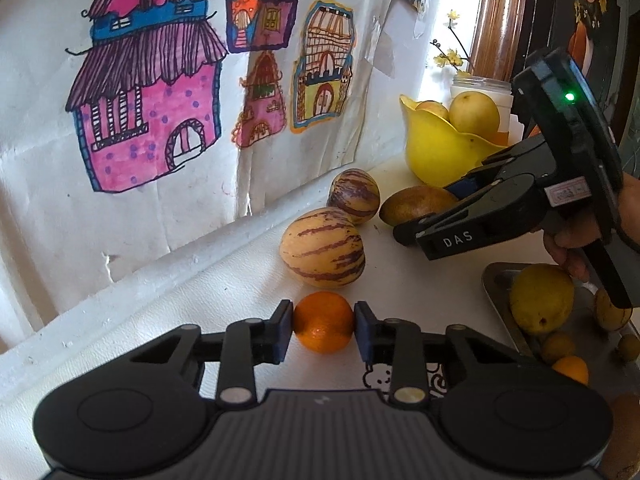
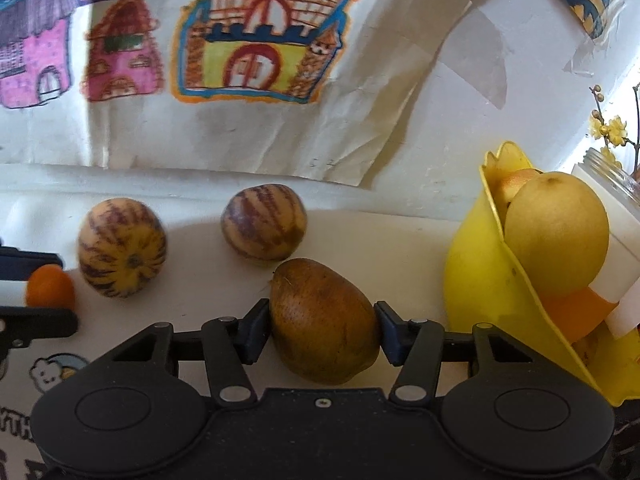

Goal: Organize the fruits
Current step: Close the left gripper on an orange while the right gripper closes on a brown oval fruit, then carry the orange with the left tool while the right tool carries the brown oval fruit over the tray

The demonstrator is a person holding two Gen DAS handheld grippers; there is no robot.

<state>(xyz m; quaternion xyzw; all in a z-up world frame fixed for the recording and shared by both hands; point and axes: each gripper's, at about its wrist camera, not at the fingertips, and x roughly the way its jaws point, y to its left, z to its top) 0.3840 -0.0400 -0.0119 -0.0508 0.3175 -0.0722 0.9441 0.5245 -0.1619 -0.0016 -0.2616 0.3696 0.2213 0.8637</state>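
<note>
Two hand-held grippers loaded over white counter [image 1: 420, 276], beside yellow plastic bowl [image 2: 480, 276] of pears: right hand-held gripper [image 2: 323, 326] clamps brown oval fruit [image 2: 324, 320]; left hand-held gripper [image 1: 323, 326] clamps small round orange [image 1: 324, 322], near two striped melons.

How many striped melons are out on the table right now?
2. One striped melon lies just beyond the orange; the other sits further back beside the brown fruit. None seem hidden.

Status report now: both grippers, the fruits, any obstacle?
Left gripper shut on small orange. Right gripper shut on brown fruit. Two striped fruits lie between them; yellow bowl close at right.
</note>
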